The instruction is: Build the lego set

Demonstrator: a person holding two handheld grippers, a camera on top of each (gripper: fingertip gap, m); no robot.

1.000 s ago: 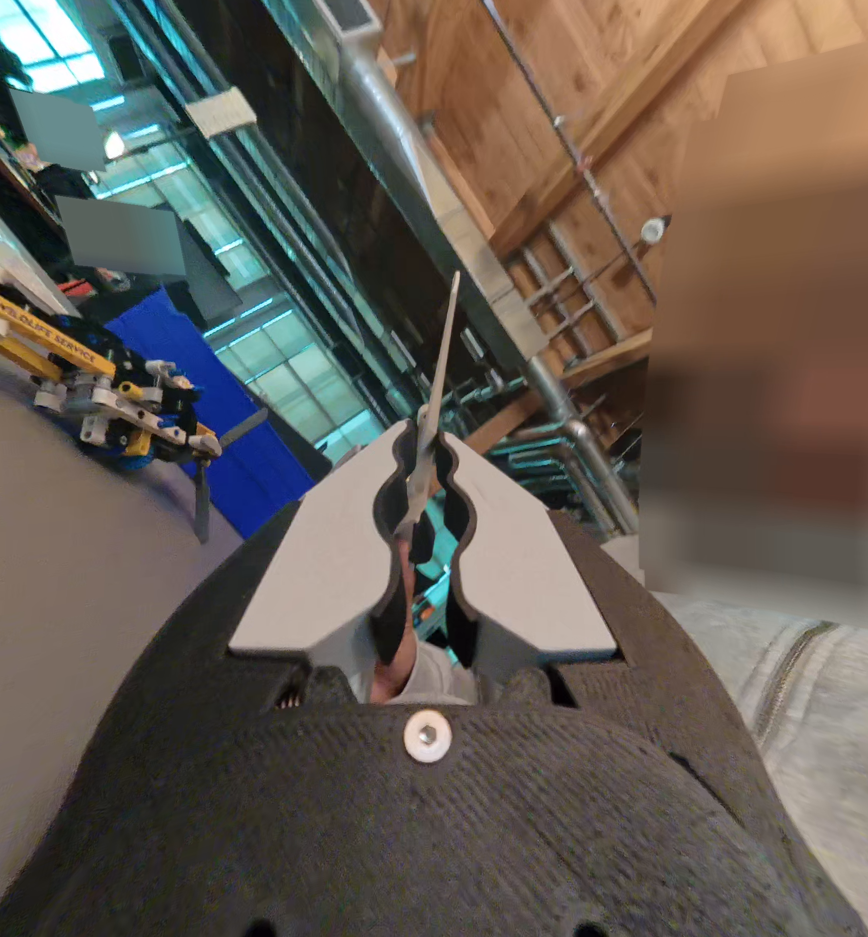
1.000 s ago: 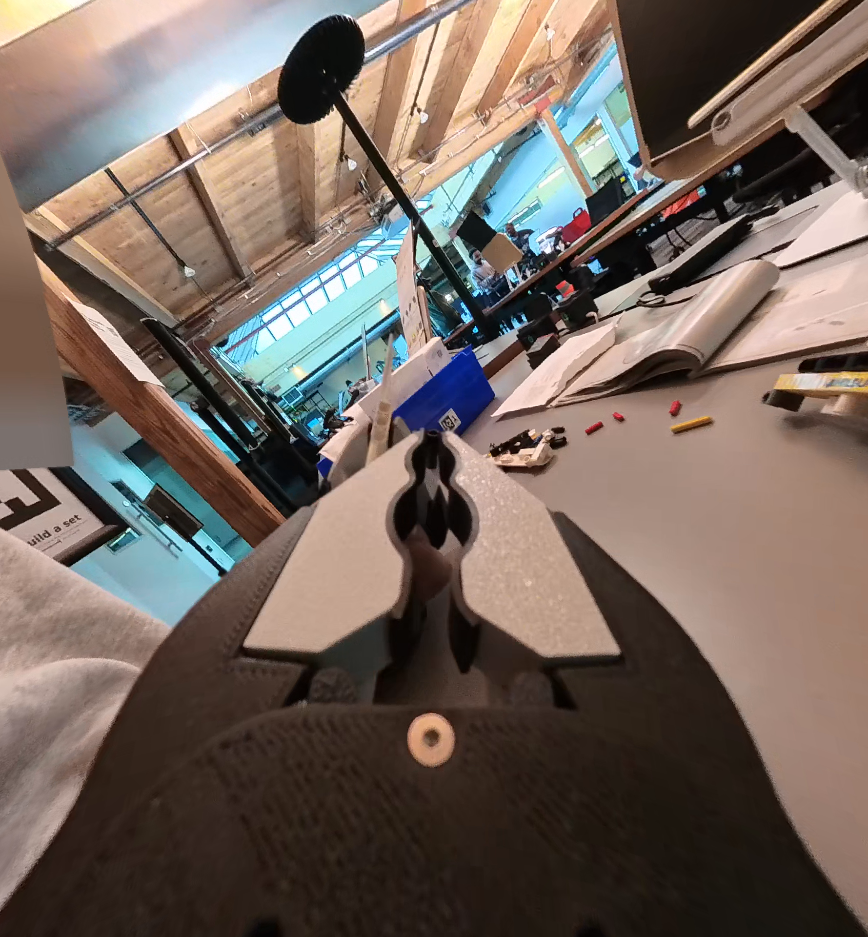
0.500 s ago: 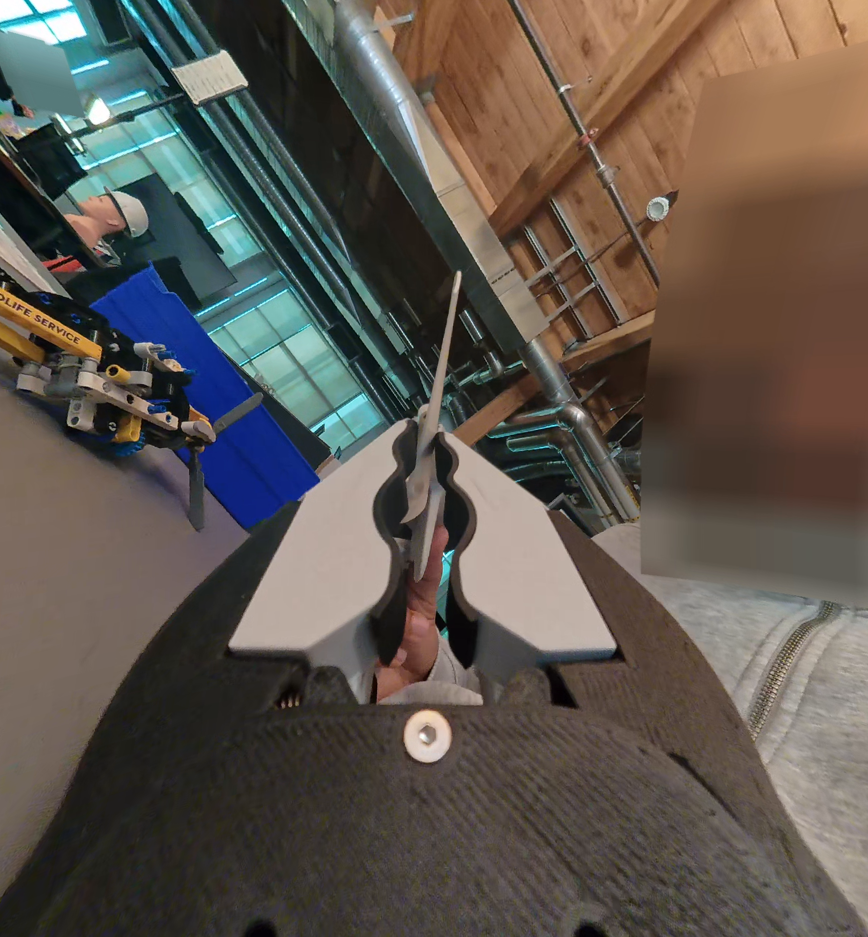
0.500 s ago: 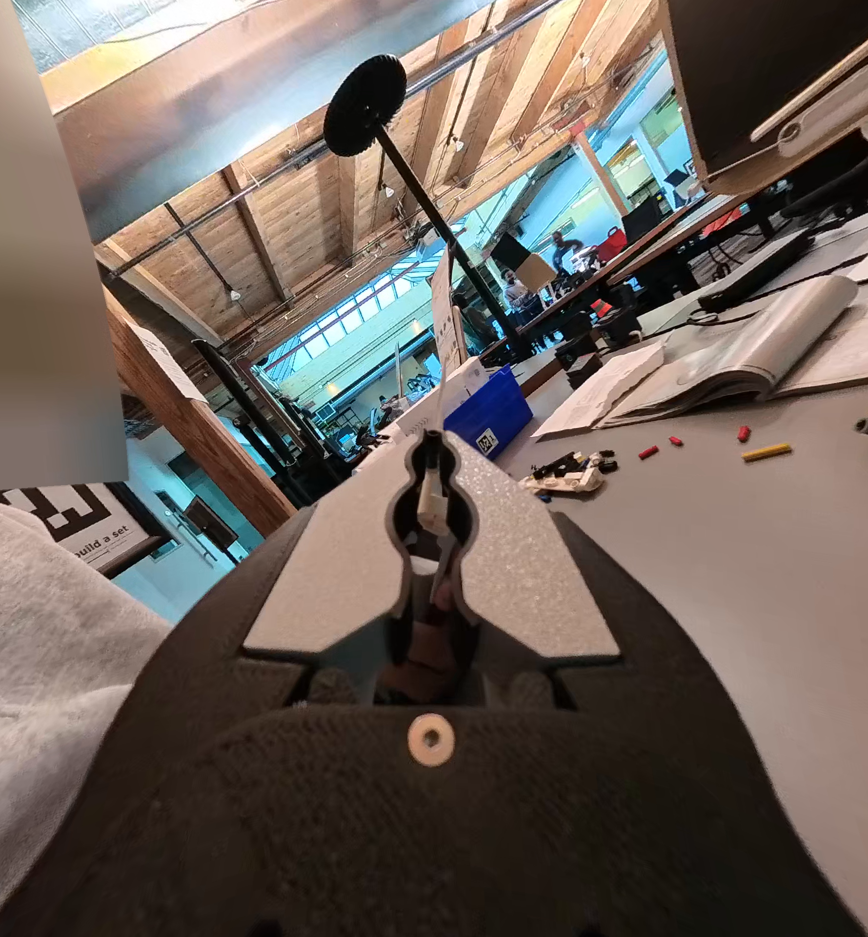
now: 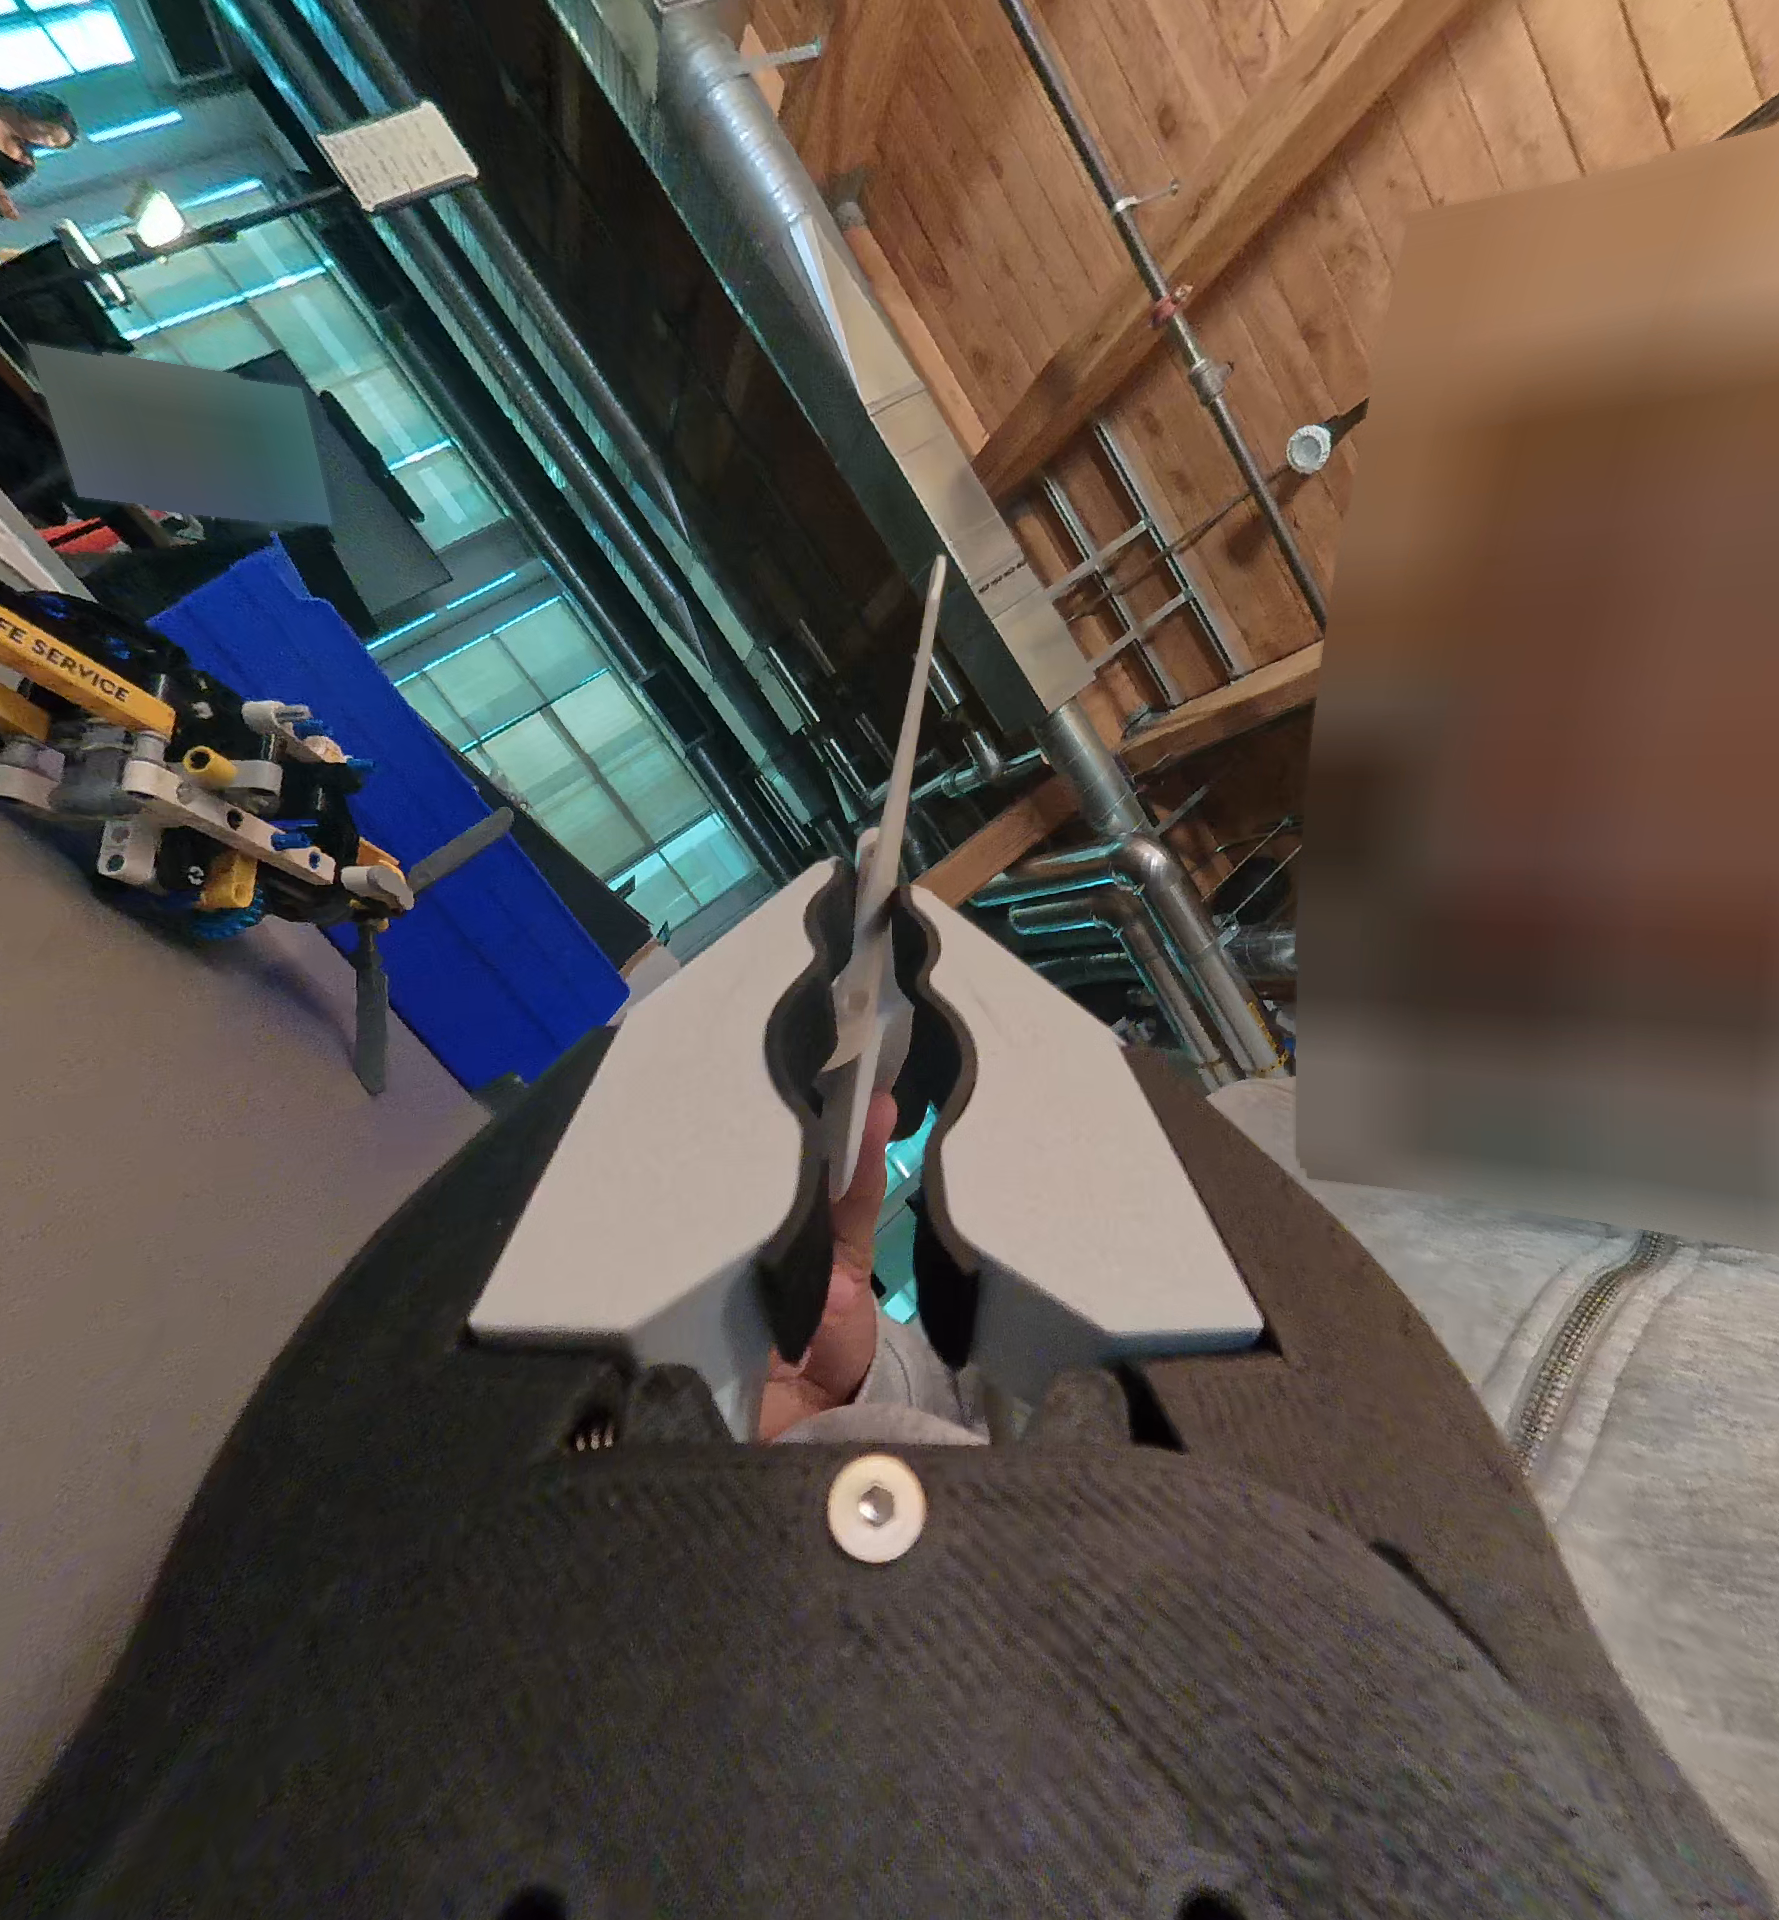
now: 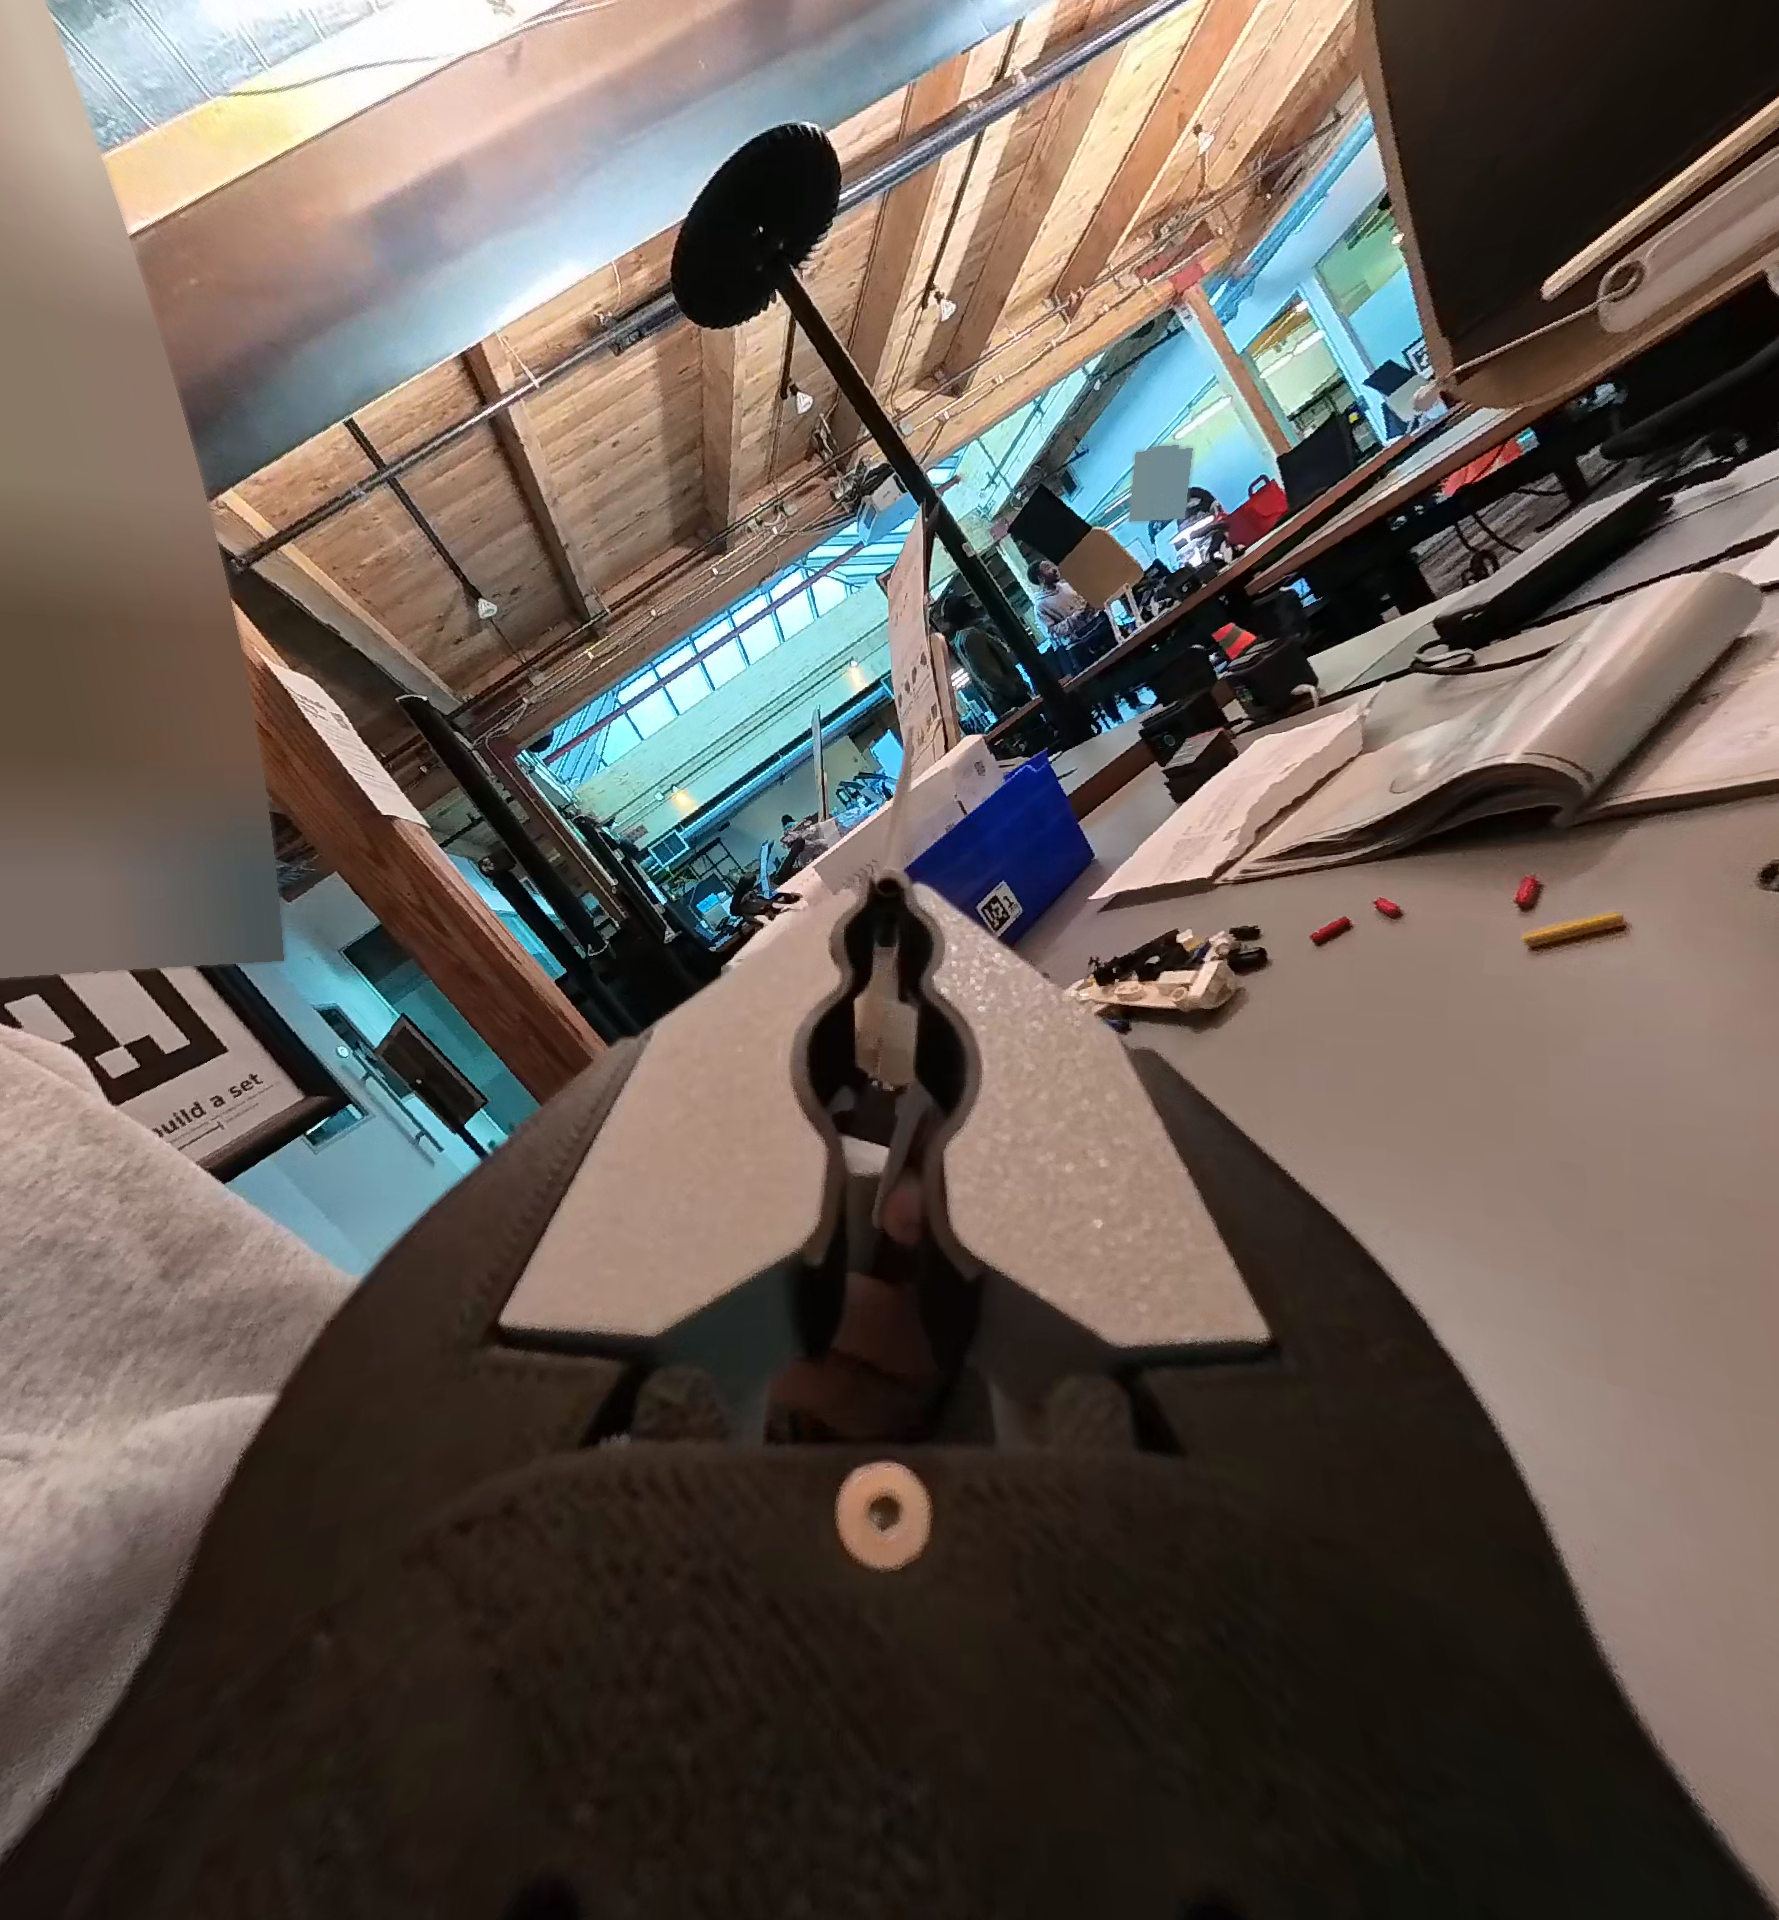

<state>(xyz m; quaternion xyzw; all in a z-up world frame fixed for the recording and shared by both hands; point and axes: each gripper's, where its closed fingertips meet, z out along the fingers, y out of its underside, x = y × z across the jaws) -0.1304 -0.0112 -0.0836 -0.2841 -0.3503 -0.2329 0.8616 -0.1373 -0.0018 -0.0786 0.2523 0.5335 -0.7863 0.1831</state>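
Right wrist view shows the change: your empty fingers have closed on something.
Across the grey table (image 5: 137,1195), the yellow-and-black model (image 5: 168,790) sits far left, untouched. Your left gripper (image 5: 880,904) stays clamped on the thin grey blade (image 5: 911,727), raised well apart from the model. Your right gripper (image 6: 883,904), empty a second ago, now pinches a small pale part (image 6: 885,1023) between narrow fingers. It may be the same blade, but I cannot tell; likely you're regripping before fitting.
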